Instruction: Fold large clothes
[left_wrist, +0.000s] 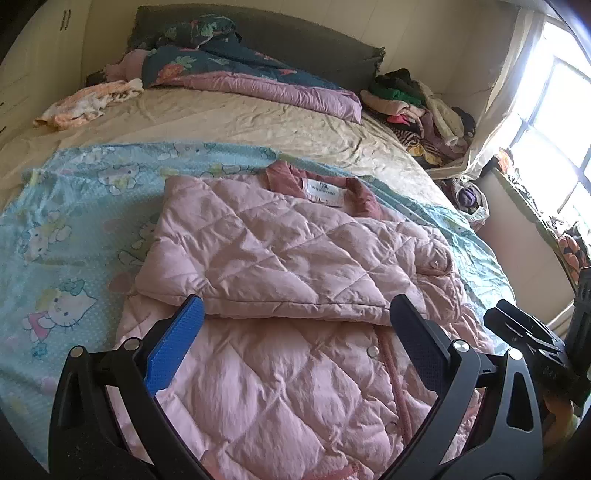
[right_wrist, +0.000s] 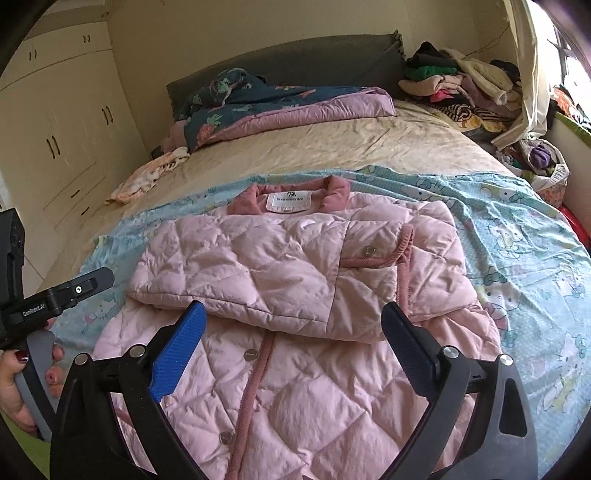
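Pink quilted jacket (right_wrist: 280, 295) lies on a pale blue cartoon-cat sheet (right_wrist: 517, 229) spread over the foot half of a bed (right_wrist: 332, 147), its dusty-rose collar (right_wrist: 291, 192) and white neck label toward the headboard, its hem at the bed's near edge. Both sleeves are folded across the chest, forming a padded band that covers the upper body; below that band the snap-button front and corded trim run down toward the foot edge.

Above the lower front of the jacket hang two handheld grippers. The right gripper (right_wrist: 295, 328) has its blue-padded and dark fingers spread wide, nothing between them, the folded band's lower edge just beyond the tips. The left gripper (left_wrist: 297, 325) is likewise spread wide and clear of the fabric, its fingers apart over the same band. A hand (right_wrist: 22, 387) with dark red nails grips the left tool's handle at the bed's near left.

Toward the headboard sit a dark floral quilt (right_wrist: 258, 107) with a lilac lining and a small peach-patterned cloth (right_wrist: 147, 177) at the left edge; a heap of mixed clothes (right_wrist: 461, 88) fills the far right corner, beside a bright window (left_wrist: 561, 122)
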